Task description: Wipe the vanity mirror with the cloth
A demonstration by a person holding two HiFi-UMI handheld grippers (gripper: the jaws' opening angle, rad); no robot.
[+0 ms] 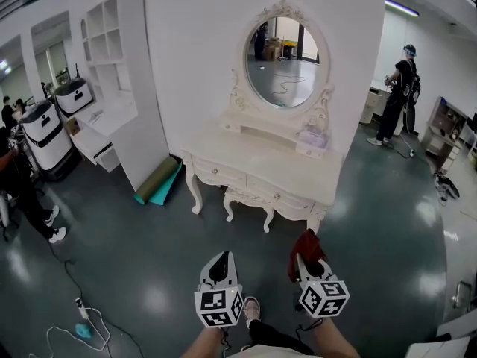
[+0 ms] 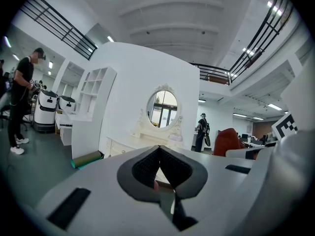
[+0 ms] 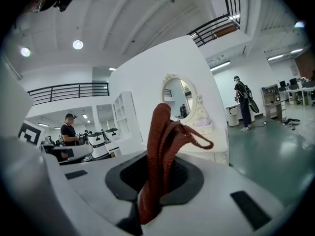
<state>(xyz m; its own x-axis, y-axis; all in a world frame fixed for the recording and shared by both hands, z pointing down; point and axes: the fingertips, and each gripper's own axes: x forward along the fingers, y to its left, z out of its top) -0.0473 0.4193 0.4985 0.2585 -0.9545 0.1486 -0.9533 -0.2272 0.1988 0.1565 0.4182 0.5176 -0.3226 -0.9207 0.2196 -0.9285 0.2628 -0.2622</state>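
Cloth: the red cloth (image 3: 162, 146) is clamped between the jaws of the right gripper (image 1: 304, 261), with a bunched wad and one loose loop standing up past the tips; it sits at the lower centre-right of the head view.
Why held so: probably so that a soft wad leads, and the cloth, not the hard jaws, meets the glass.
Left gripper (image 1: 221, 263): its jaws are together with nothing between them; it sits at the lower centre of the head view, just beside the right one. It looks idle, since wiping needs only the tool that carries the cloth.
Mirror (image 1: 283, 52): oval, upright in an ornate white frame on the vanity (image 1: 261, 166), at the upper centre of the head view. It is well apart from both grippers, with bare floor between.
Pose: both grippers are held low and close to the body, side by side, tips pointing forward at the vanity, marker cubes toward the person; forearms enter at the bottom edge.
Stage: wiping is not yet begun; the next move calls for walking up and raising the right gripper to the glass.
Risk: the loose loop could snag on the carved frame.
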